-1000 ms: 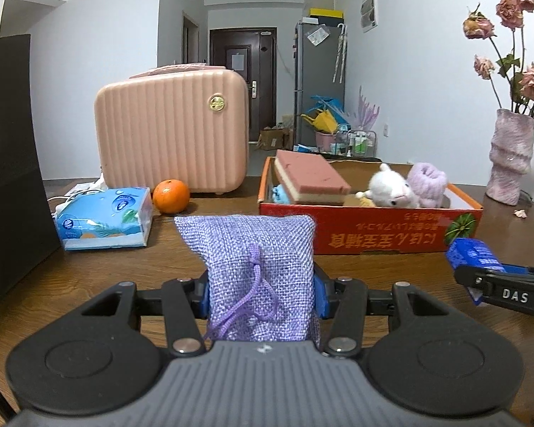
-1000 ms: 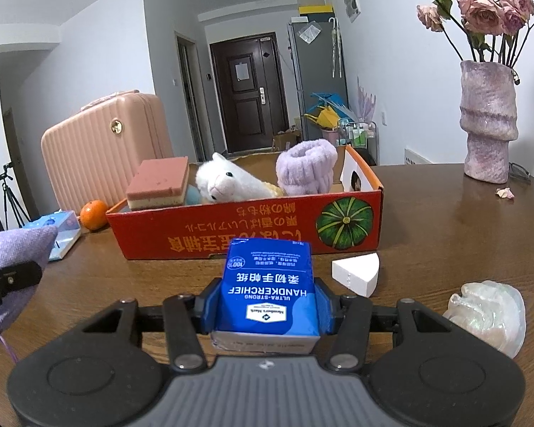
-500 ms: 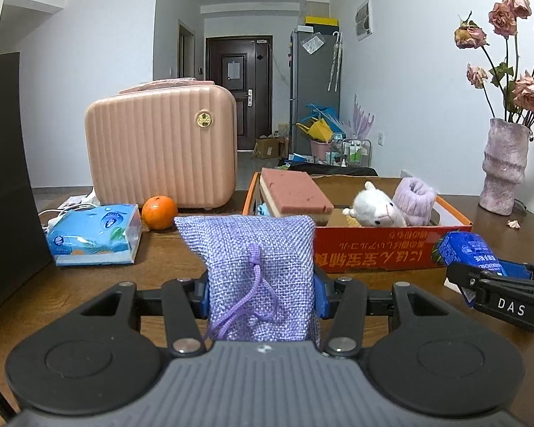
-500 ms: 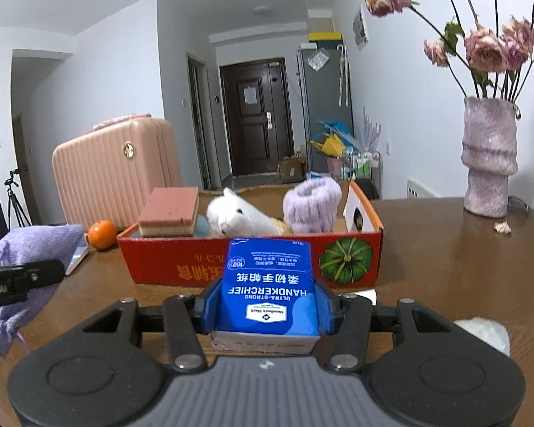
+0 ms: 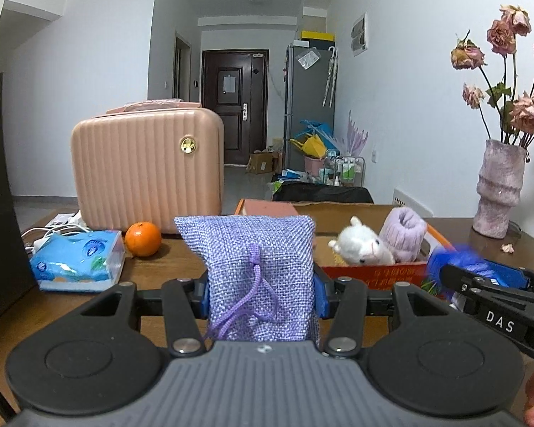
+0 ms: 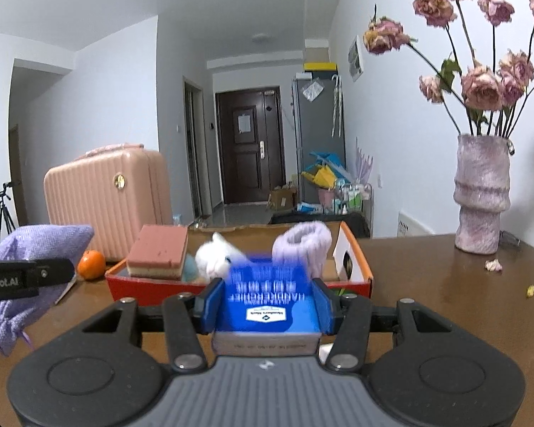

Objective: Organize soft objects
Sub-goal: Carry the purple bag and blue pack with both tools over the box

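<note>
1. Left gripper (image 5: 261,293) clamped on a purple drawstring pouch (image 5: 256,277), held above the wooden table (image 5: 181,259).
2. Right gripper (image 6: 267,302) grips a blue handkerchief pack (image 6: 267,306); its far end is blurred.
3. Red cardboard box (image 6: 153,286) just ahead holds a pink sponge block (image 6: 158,251), white plush toy (image 6: 213,258) and lilac wrist band (image 6: 302,245).
4. Orange (image 5: 143,239) and tissue pack (image 5: 76,261) sit left, near the pink case (image 5: 147,167).

Even, soft indoor light, fisheye bending at dark corners, and motion blur on the blue tissue pack (image 6: 267,284).
</note>
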Motion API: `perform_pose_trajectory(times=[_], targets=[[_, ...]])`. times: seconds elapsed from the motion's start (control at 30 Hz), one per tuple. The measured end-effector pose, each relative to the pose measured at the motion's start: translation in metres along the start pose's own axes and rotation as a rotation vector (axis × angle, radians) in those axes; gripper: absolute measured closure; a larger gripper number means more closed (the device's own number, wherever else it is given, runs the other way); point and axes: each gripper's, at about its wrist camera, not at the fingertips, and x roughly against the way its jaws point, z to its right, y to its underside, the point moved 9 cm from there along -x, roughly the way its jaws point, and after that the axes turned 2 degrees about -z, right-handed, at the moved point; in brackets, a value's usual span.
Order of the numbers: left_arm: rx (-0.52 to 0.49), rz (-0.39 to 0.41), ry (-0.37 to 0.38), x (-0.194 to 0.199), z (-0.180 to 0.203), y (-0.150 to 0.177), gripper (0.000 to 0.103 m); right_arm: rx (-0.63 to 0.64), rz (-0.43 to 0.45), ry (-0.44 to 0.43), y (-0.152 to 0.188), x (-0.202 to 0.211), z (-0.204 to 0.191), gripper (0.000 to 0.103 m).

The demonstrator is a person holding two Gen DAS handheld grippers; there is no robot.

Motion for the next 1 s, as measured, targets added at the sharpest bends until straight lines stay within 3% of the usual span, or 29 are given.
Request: perform_pose_trajectory(times=[0.2, 0.37, 0.4, 0.5, 0.53, 0.7, 0.77, 0.8, 0.83, 0.87, 1.0], targets=[[0.014, 0.014, 0.012, -0.008, 0.006, -0.013, 0.052, 0.009, 0.04, 0.002, -0.014, -0.007, -0.001, 0.057], [0.011, 0.007, 0.016, -0.018, 0.008, -0.016, 0.052, 0.01, -0.083, -0.041, 0.004, -0.022, -0.002, 0.06], [0.011, 0.001, 0.017, -0.019, 0.008, -0.014, 0.052, 0.004, -0.113, -0.062, 0.009, -0.022, -0.003, 0.054], [0.005, -0.018, 0.017, -0.02, 0.004, -0.008, 0.052, -0.006, -0.19, -0.066, 0.024, -0.019, -0.001, 0.021], [0.002, -0.023, 0.017, -0.02, 0.002, -0.005, 0.052, 0.005, -0.224, -0.076, 0.031, -0.018, -0.002, 0.015], [-0.022, -0.054, 0.008, -0.022, -0.005, 0.009, 0.052, 0.065, -0.316, -0.066, 0.063, -0.011, -0.01, 0.015], [-0.027, -0.07, 0.009, -0.022, -0.008, 0.015, 0.052, 0.084, -0.349, -0.055, 0.074, -0.014, -0.012, 0.017], [-0.029, -0.077, 0.01, -0.022, -0.009, 0.018, 0.052, 0.089, -0.365, -0.057, 0.078, -0.016, -0.013, 0.023], [-0.032, -0.083, 0.009, -0.022, -0.009, 0.02, 0.052, 0.095, -0.383, -0.062, 0.081, -0.017, -0.014, 0.041], [-0.035, -0.085, 0.008, -0.022, -0.01, 0.022, 0.052, 0.096, -0.401, -0.069, 0.084, -0.019, -0.015, 0.052], [-0.038, -0.075, 0.008, -0.018, -0.009, 0.022, 0.052, 0.083, -0.394, -0.081, 0.082, -0.018, -0.014, 0.053]])
